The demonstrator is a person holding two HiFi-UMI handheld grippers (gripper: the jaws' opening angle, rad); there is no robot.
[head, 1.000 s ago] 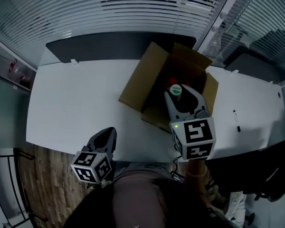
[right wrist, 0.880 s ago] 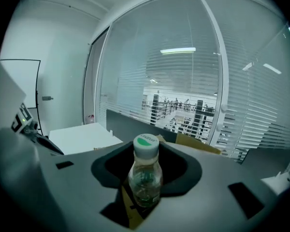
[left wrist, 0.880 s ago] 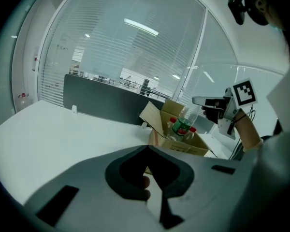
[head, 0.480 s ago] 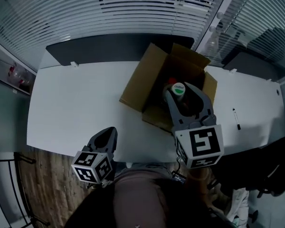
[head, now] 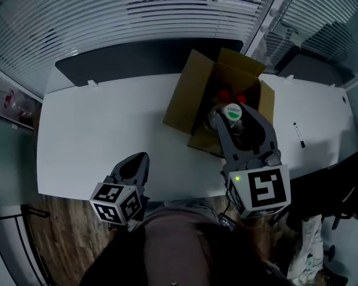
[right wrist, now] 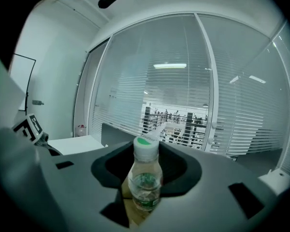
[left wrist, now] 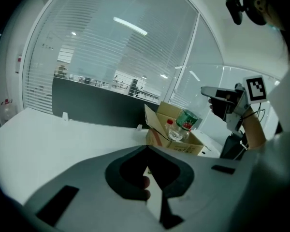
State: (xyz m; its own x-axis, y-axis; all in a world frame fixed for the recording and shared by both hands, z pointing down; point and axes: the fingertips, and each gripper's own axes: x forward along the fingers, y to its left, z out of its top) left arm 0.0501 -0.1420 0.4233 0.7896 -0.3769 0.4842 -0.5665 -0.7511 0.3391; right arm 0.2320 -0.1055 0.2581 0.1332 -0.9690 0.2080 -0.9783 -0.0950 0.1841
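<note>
While right claw (head: 236, 127) clamps clear bottle (right wrist: 145, 182) over cardboard box (head: 188, 100) w/ 2 red-capped bottles (head: 225, 95), left claw (left wrist: 147, 166) is closed, empty.

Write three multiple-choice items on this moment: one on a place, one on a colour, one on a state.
1. Where does the cardboard box stand?
A. on a shelf
B. on the white table
C. on a chair

2. What colour are the caps of the bottles inside the box?
A. blue
B. yellow
C. red

3. How is the right gripper?
A. shut on the clear bottle
B. open and empty
C. shut on a cup

Answers:
1 B, the head view shows the box on the tabletop.
2 C, two red caps show in the open box.
3 A, the right gripper view shows the bottle clamped between its jaws.
</note>
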